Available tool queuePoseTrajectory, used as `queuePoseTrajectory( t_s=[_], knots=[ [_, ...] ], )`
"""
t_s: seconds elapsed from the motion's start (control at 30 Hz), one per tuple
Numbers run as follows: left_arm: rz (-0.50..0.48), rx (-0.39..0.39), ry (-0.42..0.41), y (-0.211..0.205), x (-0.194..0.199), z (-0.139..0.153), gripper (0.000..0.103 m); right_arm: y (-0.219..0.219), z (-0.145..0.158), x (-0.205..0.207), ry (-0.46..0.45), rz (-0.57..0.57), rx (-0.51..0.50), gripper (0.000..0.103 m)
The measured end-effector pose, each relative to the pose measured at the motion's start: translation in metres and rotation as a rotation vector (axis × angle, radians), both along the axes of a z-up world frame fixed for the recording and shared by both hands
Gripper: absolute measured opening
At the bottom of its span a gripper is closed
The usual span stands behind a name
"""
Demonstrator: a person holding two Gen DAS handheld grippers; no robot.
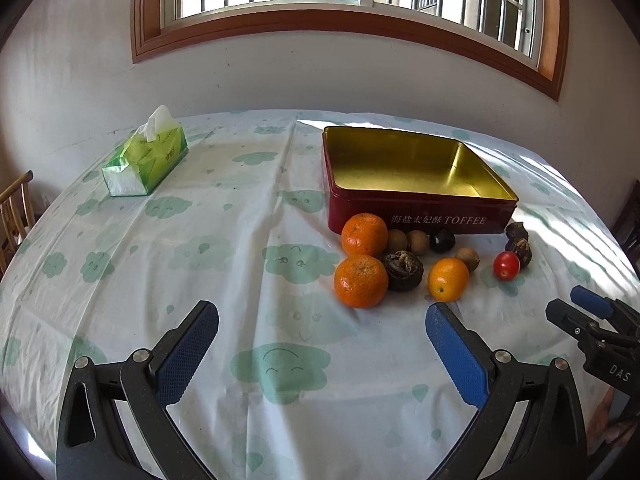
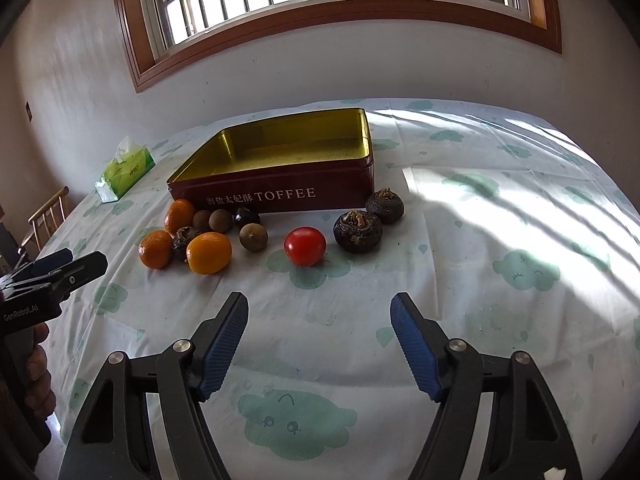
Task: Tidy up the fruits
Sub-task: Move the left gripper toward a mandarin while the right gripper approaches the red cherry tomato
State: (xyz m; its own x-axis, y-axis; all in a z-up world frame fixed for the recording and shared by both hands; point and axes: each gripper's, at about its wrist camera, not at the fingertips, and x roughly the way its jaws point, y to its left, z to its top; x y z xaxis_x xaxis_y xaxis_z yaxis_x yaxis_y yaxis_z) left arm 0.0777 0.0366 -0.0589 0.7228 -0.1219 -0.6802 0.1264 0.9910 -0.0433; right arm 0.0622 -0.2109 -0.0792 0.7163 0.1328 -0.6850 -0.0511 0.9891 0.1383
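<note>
A red TOFFEE tin (image 1: 424, 216) (image 2: 280, 196) with a gold inside stands open and empty on the table. In front of it lie loose fruits: two oranges (image 1: 361, 281) (image 1: 365, 234), a small orange citrus (image 1: 448, 279) (image 2: 209, 252), a red cherry tomato (image 1: 506, 265) (image 2: 305, 245), brown longans (image 1: 417, 241) (image 2: 253, 237), and dark water chestnuts (image 1: 402, 270) (image 2: 357, 230). My left gripper (image 1: 322, 320) is open and empty, just short of the oranges. My right gripper (image 2: 320, 312) is open and empty, short of the tomato.
A green tissue pack (image 1: 146, 158) (image 2: 125, 170) lies at the far left of the table. The round table has a white cloth with green clouds (image 1: 200, 260) and meets a wall under a window. A wooden chair (image 2: 46, 216) stands at the left.
</note>
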Motion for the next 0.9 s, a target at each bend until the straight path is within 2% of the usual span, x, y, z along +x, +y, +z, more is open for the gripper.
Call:
queuePoseTrajectory(
  t_s=[0.4,0.83,0.9],
  knots=[
    [-0.048,0.060,0.024,-0.005,0.033,-0.011,0.103,-0.003,-0.007,0.005,-0.001,-0.009,0.023,0.071],
    [-0.107,0.124,0.025,-0.016,0.046,-0.026,0.102,-0.002,-0.007,0.004,-0.015,-0.003,0.027,0.071],
    [-0.109,0.126,0.025,-0.015,0.047,-0.027,0.097,-0.002,-0.008,0.005,-0.014,-0.003,0.027,0.071]
  ],
)
